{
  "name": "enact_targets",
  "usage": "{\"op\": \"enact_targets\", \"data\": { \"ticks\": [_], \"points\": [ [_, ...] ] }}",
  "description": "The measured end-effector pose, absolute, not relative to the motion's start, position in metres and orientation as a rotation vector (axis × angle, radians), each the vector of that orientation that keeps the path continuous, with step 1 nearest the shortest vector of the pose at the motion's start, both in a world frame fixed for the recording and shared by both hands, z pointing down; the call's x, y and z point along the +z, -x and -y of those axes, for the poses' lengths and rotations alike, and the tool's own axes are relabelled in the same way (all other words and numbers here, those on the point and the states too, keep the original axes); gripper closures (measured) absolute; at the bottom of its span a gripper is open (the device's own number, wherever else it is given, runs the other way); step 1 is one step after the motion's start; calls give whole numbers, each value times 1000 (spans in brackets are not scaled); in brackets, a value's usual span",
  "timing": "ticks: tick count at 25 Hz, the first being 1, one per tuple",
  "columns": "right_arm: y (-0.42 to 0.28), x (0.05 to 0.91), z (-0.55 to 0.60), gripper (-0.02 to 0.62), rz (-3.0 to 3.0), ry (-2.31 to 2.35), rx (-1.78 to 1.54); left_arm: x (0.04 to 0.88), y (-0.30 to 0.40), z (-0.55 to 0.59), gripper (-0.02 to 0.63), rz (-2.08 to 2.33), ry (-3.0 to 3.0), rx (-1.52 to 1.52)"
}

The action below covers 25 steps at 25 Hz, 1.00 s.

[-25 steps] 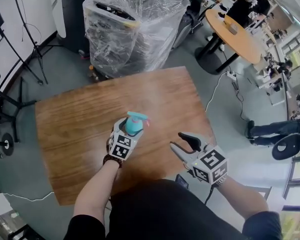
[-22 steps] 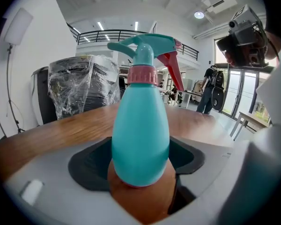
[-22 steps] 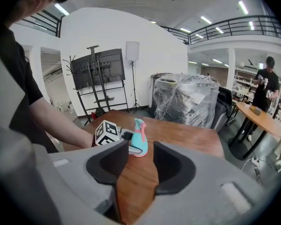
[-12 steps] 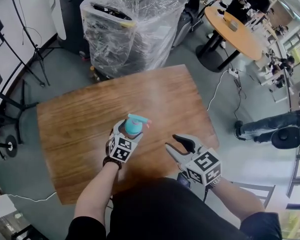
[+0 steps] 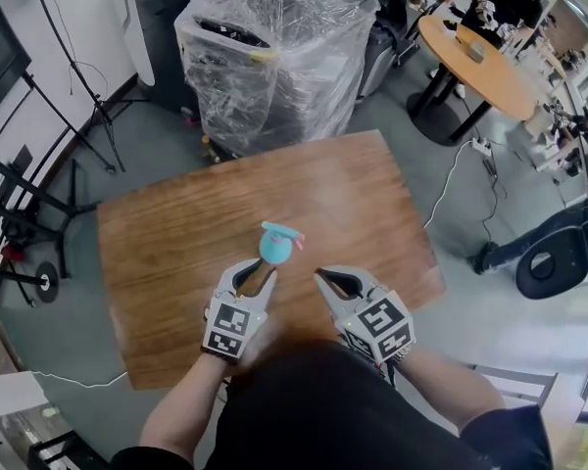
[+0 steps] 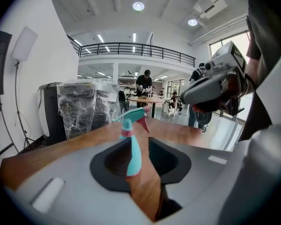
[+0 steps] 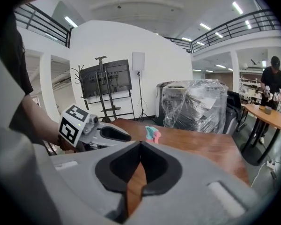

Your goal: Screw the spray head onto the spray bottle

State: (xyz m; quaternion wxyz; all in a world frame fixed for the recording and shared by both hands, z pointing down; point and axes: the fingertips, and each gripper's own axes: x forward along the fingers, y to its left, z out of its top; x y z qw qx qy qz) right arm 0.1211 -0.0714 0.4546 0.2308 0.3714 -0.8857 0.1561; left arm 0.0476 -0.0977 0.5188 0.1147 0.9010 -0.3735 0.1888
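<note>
Near the middle of the wooden table [image 5: 167, 262] the teal spray bottle [image 5: 276, 248] stands upright on its own, with the spray head [image 5: 280, 230] and its pink trigger on top. It's opaque, so no clue what's inside. Bare wood all round it, with the most room toward 9 and 12 o'clock before the edges. The left gripper [image 5: 258, 270] sits just short of the bottle at 6 o'clock. Its jaws have just been closing in, with a gap between them and nothing pinched. The right gripper [image 5: 323, 278] is at 4 o'clock, clamped shut and empty. Past the far edge at 12 sits a plastic-wrapped stack [image 5: 274, 57]. Tripod stands [image 5: 24, 213] crowd 9 o'clock, and a round table [image 5: 475, 67] is at 2.
</note>
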Motion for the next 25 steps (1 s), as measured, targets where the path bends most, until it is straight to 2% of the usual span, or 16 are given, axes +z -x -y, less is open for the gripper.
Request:
{"op": "enact_targets", "data": {
  "ticks": [3,25],
  "points": [
    [-113,458,71,601,2471,-1007,437,499,-49,88,591,1091,-2601,489],
    [-102,454,62,603,2571,-962,455,463,-76,71,591,1090,-2540,468]
  ]
}}
